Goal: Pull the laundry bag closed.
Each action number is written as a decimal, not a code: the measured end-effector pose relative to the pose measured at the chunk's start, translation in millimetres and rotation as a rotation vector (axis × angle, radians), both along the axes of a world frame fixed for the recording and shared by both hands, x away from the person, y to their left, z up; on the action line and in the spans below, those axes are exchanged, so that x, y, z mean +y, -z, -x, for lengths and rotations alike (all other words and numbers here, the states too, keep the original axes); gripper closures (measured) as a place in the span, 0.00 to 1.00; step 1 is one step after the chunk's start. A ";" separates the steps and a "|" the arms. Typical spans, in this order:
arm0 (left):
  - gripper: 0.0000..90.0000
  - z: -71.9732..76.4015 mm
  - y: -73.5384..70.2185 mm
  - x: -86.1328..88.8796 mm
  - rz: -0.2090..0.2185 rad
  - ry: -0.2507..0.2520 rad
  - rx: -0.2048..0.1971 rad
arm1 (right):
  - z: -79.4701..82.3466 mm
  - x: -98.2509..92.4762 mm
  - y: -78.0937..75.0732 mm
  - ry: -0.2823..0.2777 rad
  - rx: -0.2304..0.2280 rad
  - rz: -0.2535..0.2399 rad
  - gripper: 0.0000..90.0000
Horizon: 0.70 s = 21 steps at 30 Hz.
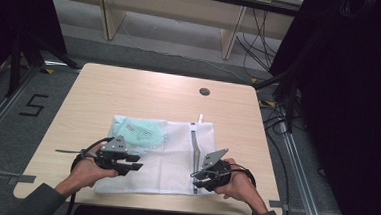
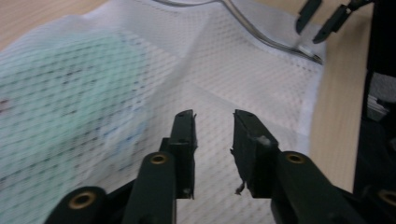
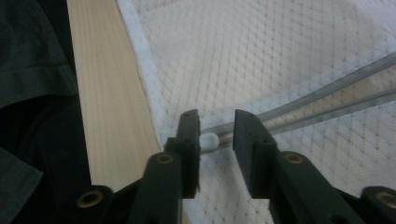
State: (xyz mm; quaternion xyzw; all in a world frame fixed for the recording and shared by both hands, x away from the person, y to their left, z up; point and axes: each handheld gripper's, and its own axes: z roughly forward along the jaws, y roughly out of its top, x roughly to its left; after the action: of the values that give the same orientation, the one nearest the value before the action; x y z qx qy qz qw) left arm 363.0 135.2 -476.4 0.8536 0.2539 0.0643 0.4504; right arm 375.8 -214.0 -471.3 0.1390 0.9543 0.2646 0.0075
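— How many bags are there?
— One white net bag (image 1: 168, 153), flat in the middle of the tabletop (image 1: 129, 91). One green cloth (image 1: 144, 132) sits inside, toward ten o'clock.
— And the grippers?
— Two. The left gripper (image 1: 134, 166) and the right gripper (image 1: 199, 179) both have their fingers apart, holding nothing, over the bag's near edge. One zipper (image 1: 194, 150) runs by the right one.

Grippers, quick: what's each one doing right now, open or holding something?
Left gripper: open, empty, over the mesh bag.
Right gripper: open, zipper pull between its fingers, not pinched.
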 end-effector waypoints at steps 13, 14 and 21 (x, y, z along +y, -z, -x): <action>0.49 4.7 5.2 -12.6 -0.042 -0.003 0.033 | -0.7 5.0 8.9 -0.040 0.041 0.041 0.68; 0.48 4.5 5.3 -12.6 -0.046 0.001 0.031 | 0.0 6.2 9.9 -0.042 0.043 0.042 0.68; 0.46 5.4 5.8 -13.6 -0.070 -0.007 0.020 | 1.0 7.6 7.9 -0.070 0.048 0.043 0.78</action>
State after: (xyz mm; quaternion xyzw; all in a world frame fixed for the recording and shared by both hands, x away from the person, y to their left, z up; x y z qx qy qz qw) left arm 357.7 121.6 -482.2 0.8686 0.2587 0.0662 0.4175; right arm 374.8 -206.4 -479.2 0.1117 0.9638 0.2410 -0.0216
